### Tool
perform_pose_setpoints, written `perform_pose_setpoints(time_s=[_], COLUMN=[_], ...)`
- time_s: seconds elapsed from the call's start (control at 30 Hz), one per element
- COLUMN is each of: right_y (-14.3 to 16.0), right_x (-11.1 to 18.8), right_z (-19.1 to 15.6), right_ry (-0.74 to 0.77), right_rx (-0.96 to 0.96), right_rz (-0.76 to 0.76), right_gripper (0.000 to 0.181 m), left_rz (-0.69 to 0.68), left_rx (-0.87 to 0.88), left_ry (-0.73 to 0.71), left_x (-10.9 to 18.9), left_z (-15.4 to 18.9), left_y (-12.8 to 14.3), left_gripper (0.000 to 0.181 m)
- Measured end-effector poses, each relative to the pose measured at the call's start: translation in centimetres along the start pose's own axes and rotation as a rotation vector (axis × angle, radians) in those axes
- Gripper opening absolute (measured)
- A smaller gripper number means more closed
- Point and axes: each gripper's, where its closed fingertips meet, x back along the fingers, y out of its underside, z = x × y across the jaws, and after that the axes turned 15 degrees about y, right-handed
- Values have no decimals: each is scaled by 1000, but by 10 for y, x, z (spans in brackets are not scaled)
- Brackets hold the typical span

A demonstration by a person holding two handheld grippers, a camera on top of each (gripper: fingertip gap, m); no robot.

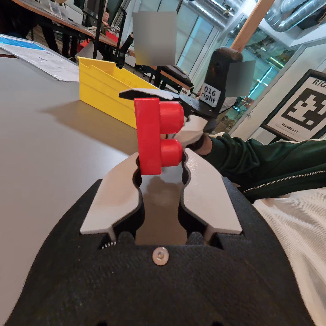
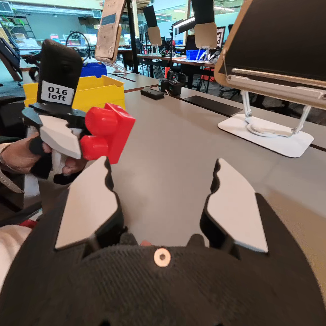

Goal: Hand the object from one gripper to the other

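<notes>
Red plastic block (image 1: 148,137): a flat plate with two round studs, held above the grey table (image 1: 44,158), clear of it. Clamped at its lower end by the left gripper (image 1: 161,157), one grey fingertip against the plate's back, the other against the lower stud. Plate upright in the left wrist view, studs pointing right toward the far tongs.

Spread wide, the right gripper (image 2: 162,160), gripping nothing. Just beyond and to the left of its left fingertip (image 2: 104,164) in the right wrist view, the block, not between the two fingers. In the left wrist view, seen behind the block, one grey finger just above the plate's top edge and the other lower down past the studs; cannot tell whether either touches it.

Wrapped around the left gripper's black handle, a hand (image 2: 21,155). Reaching in from the right in the left wrist view, a dark green sleeve (image 1: 255,158) with a zip.

Behind the block on the table, a yellow bin (image 1: 102,88). Near the table's far left edge, a printed sheet (image 1: 44,58). Off to the right, a framed black-and-white marker board (image 1: 299,109). In the right wrist view, on the table's right side, a white stand (image 2: 264,134) carrying a dark panel.
</notes>
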Motion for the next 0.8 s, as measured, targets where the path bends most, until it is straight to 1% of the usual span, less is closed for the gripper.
perform_pose_setpoints(time_s=[0.1, 0.17, 0.3, 0.37, 0.4, 0.53, 0.7, 0.8], right_y=[1, -2, -21, -28, -30, -29, -25, -23], right_x=[1, 4, 17, 23, 24, 27, 29, 30], right_z=[0, -9, -28, -34, -36, -47, -62, -66], right_ry=[-23, -93, -295, -381, -411, -464, -496, -514], right_rx=[-21, -90, -379, -499, -528, -520, -477, -461], right_rz=[-8, -3, 50, 65, 61, 64, 42, 31], right_gripper=[101, 91, 80, 80, 80, 78, 67, 54], left_rz=[15, 22, 54, 34, 22, -16, -37, -50], left_rx=[9, 9, -6, -22, -35, -45, -36, -34], left_ry=[23, 38, 96, 103, 106, 120, 135, 137], left_x=[1, 0, -4, -7, -8, -15, -19, -21], left_z=[2, 3, 13, 17, 18, 21, 24, 24], left_y=[-2, -2, -6, -5, -4, 4, 10, 12], left_gripper=[42, 42, 41, 42, 42, 42, 42, 42])
